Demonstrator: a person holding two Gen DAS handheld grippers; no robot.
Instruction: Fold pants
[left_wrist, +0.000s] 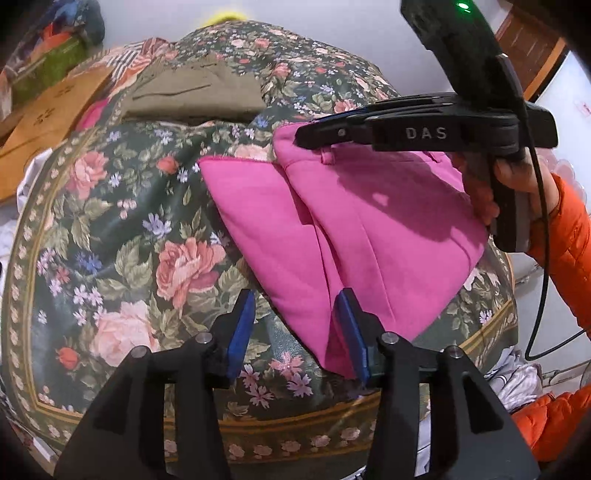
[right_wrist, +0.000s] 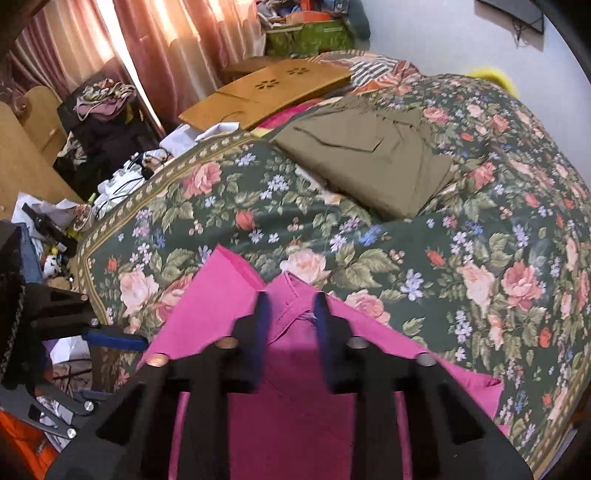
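Only the left view shows the right tool (left_wrist: 299, 138) over the pink pants (left_wrist: 332, 221).

Below me a bed under a dark green floral quilt (right_wrist: 461, 236) with pink roses, a flat pale wooden board (right_wrist: 273, 92) at its far edge, pink curtains (right_wrist: 166, 44) glowing with daylight, a plain white wall (right_wrist: 424, 33) behind, cluttered floor (right_wrist: 66, 206) beside the bed
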